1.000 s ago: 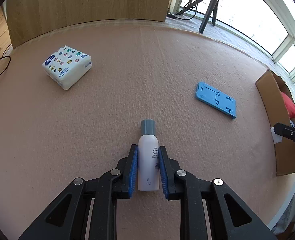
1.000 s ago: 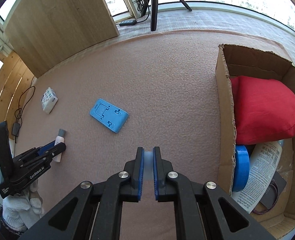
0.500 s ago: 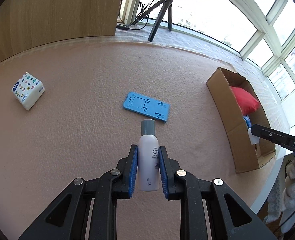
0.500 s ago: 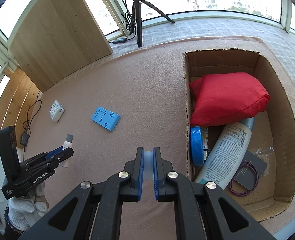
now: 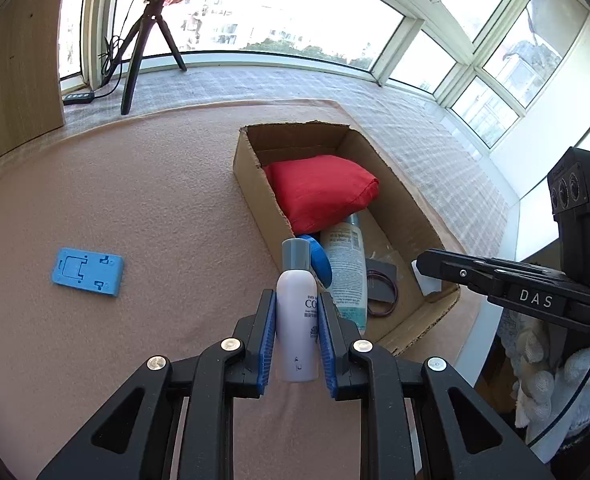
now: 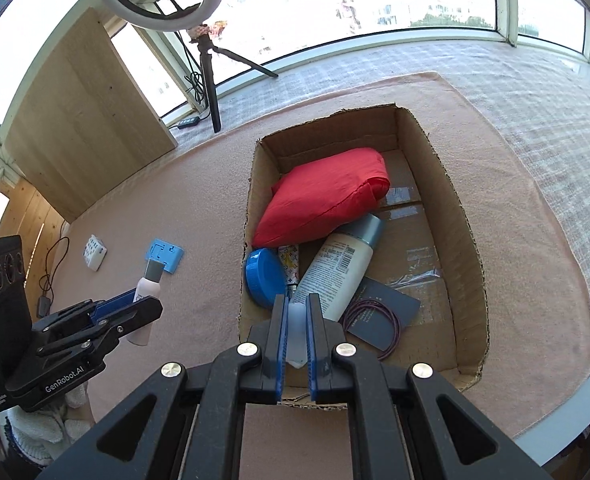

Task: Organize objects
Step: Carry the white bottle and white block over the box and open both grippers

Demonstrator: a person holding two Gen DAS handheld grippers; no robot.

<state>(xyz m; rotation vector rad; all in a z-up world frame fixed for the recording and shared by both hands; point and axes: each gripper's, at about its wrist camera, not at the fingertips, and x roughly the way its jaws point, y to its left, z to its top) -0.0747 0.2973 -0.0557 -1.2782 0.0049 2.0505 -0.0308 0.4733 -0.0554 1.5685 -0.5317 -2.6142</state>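
Cardboard box [image 6: 467, 240] sits open on the pink felt mat [image 5: 155, 208], and I have both grippers near its front end. My left gripper [image 5: 297, 334] has its blue pads clamped on the sides of a white bottle [image 5: 297, 332] with a grey cap, label reading "CO…", held off the mat. In the right wrist view I see that bottle [image 6: 147, 284] short of the box's left wall, not yet over it. My right gripper [image 6: 296, 334] pinches a small translucent white piece [image 6: 296, 334] between nearly closed pads, above the box's front edge; I cannot tell what the piece is.

Inside the box: red cushion [image 6: 327, 196] at the far end, large white bottle [image 6: 341, 264] with grey cap lying tilted under it, blue round lid [image 6: 263, 277] against the left wall, a small patterned tube [image 6: 289, 264] between lid and large bottle, dark card [image 6: 387, 312] with purple elastic bands [image 6: 375, 318] on it.

Outside, on the mat: blue plastic plate [image 5: 88, 271] lying flat, well apart from the box; tissue pack [image 6: 94, 251] farther left. White-gloved hand [image 5: 563, 384] holds the right gripper's handle.
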